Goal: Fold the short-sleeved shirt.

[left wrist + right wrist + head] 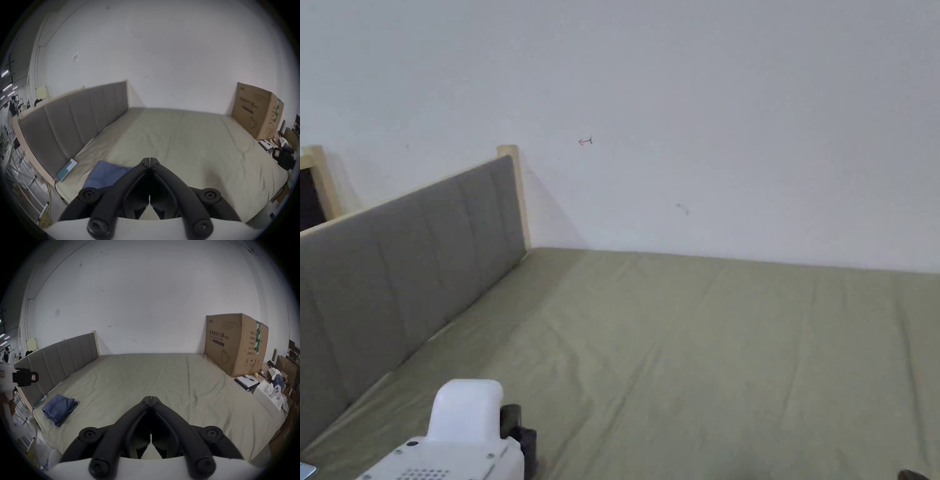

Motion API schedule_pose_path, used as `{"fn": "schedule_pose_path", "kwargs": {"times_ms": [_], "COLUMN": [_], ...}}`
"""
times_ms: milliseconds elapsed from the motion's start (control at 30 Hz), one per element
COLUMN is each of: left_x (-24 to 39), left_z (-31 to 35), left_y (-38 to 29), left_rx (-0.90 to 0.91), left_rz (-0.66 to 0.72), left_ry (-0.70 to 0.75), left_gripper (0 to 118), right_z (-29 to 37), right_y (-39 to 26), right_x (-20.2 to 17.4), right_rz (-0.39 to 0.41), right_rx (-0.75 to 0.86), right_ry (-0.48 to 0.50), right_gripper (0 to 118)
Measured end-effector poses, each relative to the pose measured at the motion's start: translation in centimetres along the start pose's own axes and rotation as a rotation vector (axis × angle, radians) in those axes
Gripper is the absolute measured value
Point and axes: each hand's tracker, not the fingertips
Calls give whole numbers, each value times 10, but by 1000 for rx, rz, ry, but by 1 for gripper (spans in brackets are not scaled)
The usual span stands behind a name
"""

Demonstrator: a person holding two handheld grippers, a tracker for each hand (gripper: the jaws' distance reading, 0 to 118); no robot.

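While pressed together and empty, two tongs, left tongs and right tongs, one folded blue shirt.

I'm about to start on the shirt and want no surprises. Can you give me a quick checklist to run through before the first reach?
1. Shirt located: ok. The blue shirt lies bunched on the bed sheet, near the headboard.
2. Left gripper free: ok, jaws together, holding nothing.
3. Right gripper free: ok, jaws together, holding nothing.
4. Jaws ready to grasp: not ok, both must open first.
5. Room to spread the shirt: ok, bare sheet lies between it and the cardboard box.
6. Flat device beside the shirt: cannot tell whether it will interfere.
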Motion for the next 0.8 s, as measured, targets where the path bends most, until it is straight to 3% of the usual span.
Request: {"fn": "schedule_pose_path", "kwargs": {"times_ms": [167,300,433,467,500,533,567,600,633,667,800], "left_x": [56,91,104,105,104,105,107,108,110,113,113], "left_z": [38,53,63,64,63,62,61,60,61,68,68], "left_y": [14,17,25,27,29,32,33,34,34,34,35], "left_rx": [109,182,182,185,181,166,146,141,144,192,152], "left_rz": [-3,-118,-42,-28,-25,-21,-34,-38,-41,-61,-67], "left_ry": [-79,-36,-107,-99,-94,-96,-81,-79,-75,-110,-174], "left_gripper": [0,0,0,8,29,72,102,118,117,117,117], "right_z": [24,40,56,59,62,64,65,64,63,61,62], "right_y": [24,38,45,47,49,50,52,52,53,54,53], "right_x": [9,20,25,26,27,30,33,35,38,39,40], "right_rz": [70,33,40,38,34,26,16,9,0,-4,4], "right_rx": [89,120,158,163,164,163,158,154,145,131,153], "right_ry": [-25,-18,-51,-55,-64,-64,-61,-53,-44,-47,-73], "right_gripper": [0,0,0,1,8,27,50,79,109,118,118]}}
